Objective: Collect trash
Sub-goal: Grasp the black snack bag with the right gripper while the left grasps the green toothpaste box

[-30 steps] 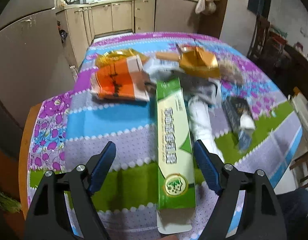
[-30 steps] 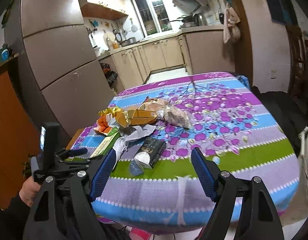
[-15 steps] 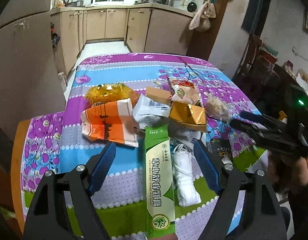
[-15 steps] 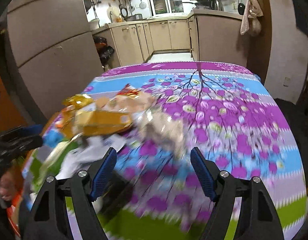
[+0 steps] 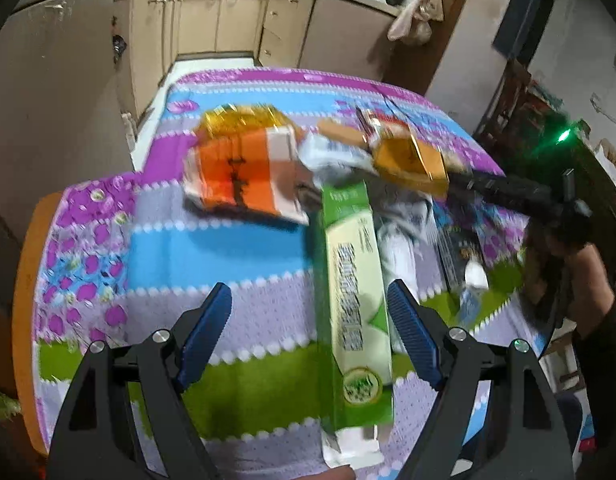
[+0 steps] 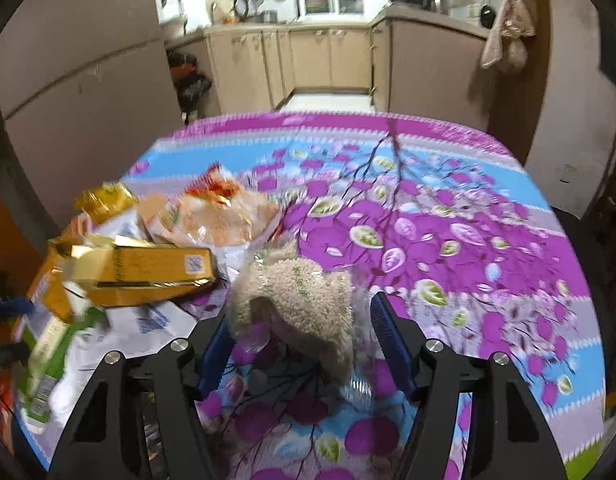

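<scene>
— Closest to us, the right gripper (image 6: 299,344) has its fingers either side of that clear bag of beige grains (image 6: 295,300), and they have just been closing in on it. I can't see the blue pads pressing the film yet, so I'd call it straddled, not held.

— What worries you there?

— The bag is slack and slippery-looking. If the fingers pinch only loose film, I'd guess the heavy part sags and slips out on the lift. It also lies right against the yellow carton (image 6: 147,276), so a sideways pull could drag that along.

— And the other hand?

— The left gripper (image 5: 308,332) hangs with its fingers wide, holding nothing. The long green box (image 5: 354,300) lies on the bench (image 5: 167,252) between them, hard by the right-hand pad, its near end out past the bench edge. A clumsy nudge could tip it to the floor.

— Further back?

— The rest of the trash sits heaped mid-bench: the orange-and-white packet (image 5: 247,176), a gold foil wrapper (image 5: 239,120) behind it, a white crumpled wrapper (image 6: 147,320) under the carton, a red-topped snack bag (image 6: 215,212). They overlap, so lifting one may scatter the others.

— Anything else?

— The two grippers are working near each other over the same heap; in the left view the right one reaches in from the side. I'd judge a bump between them possible if both go in at once.
</scene>
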